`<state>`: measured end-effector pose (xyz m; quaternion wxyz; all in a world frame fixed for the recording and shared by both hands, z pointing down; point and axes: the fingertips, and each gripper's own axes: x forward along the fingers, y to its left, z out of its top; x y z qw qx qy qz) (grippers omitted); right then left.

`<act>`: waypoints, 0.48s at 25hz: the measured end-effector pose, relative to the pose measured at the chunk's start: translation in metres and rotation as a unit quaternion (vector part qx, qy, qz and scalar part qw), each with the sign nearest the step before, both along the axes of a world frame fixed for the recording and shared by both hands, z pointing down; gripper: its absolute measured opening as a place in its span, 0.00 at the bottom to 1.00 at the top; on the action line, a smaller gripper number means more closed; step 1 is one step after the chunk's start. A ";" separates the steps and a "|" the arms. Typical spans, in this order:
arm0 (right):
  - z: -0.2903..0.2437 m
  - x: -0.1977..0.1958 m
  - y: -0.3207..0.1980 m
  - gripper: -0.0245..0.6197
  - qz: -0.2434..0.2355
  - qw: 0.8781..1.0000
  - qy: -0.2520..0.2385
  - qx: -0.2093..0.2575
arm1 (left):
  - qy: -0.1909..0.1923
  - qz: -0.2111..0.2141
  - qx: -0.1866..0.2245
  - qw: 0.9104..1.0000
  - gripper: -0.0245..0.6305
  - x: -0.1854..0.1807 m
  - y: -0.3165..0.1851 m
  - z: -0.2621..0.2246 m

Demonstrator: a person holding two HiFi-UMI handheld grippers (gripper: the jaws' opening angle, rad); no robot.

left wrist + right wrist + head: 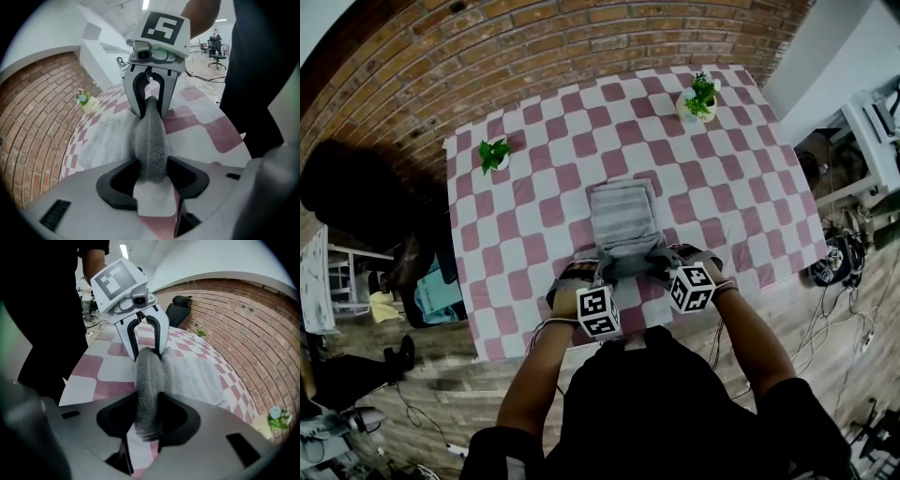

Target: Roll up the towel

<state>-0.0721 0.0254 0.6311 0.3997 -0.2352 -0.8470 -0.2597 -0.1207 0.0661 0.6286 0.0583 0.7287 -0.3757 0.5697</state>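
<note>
Brick wall (441, 66) behind, pink-and-white checked cloth (534, 216) over a table, w/ two small potted plants (494, 153) at the far corners: a person leans over the near edge, a gripper in each hand, rolling a grey towel (623, 220) that lies at mid-table, close to that edge. Left gripper (151, 173) and right gripper (147, 420) sit at opposite ends of the towel's near end and face each other, each pinching one end of the thick fold bunched up there. Both gripper views show the terry roll filling the gap between the jaws, pads touching it on both sides, so neither claw is spread or empty. Holding both ends at once likely keeps the roll straight and even across its width, vs. letting one side run ahead. Both grippers point steeply down, which probably helps press the roll onto the cloth as it is turned away from the person. Towel itself: soft, nubbly grey pile w/ faint lighter stripes. Its far part lies flat and squared on the cloth, its near part is gathered into a fat tube. Est. progress: early, most of the length not yet rolled.
</note>
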 end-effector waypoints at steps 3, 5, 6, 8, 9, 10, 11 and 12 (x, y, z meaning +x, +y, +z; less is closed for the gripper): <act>-0.001 0.002 0.002 0.22 0.009 1.000 0.003 -0.011 | 0.004 -0.004 -0.009 1.000 0.30 0.003 0.004 0.002; -0.002 0.006 0.005 0.21 0.010 1.000 0.008 -0.017 | 0.014 -0.007 -0.015 1.000 0.26 0.006 0.009 -0.001; -0.003 0.008 0.008 0.20 0.009 1.000 0.013 -0.021 | 0.022 -0.010 -0.019 1.000 0.24 0.008 0.012 -0.002; -0.004 0.015 0.017 0.20 0.006 0.999 0.021 -0.034 | 0.043 -0.015 -0.030 0.999 0.23 0.015 0.022 -0.004; -0.005 0.019 0.022 0.20 0.005 0.999 0.026 -0.043 | 0.054 -0.017 -0.036 0.998 0.23 0.019 0.028 -0.004; -0.006 0.023 0.028 0.20 0.004 0.998 0.030 -0.052 | 0.067 -0.020 -0.043 0.997 0.23 0.025 0.034 -0.005; -0.006 0.029 0.034 0.20 0.002 0.997 0.036 -0.061 | 0.082 -0.022 -0.050 0.995 0.23 0.030 0.040 -0.006; -0.007 0.035 0.040 0.20 -0.001 0.997 0.043 -0.069 | 0.096 -0.024 -0.057 0.993 0.23 0.036 0.047 -0.007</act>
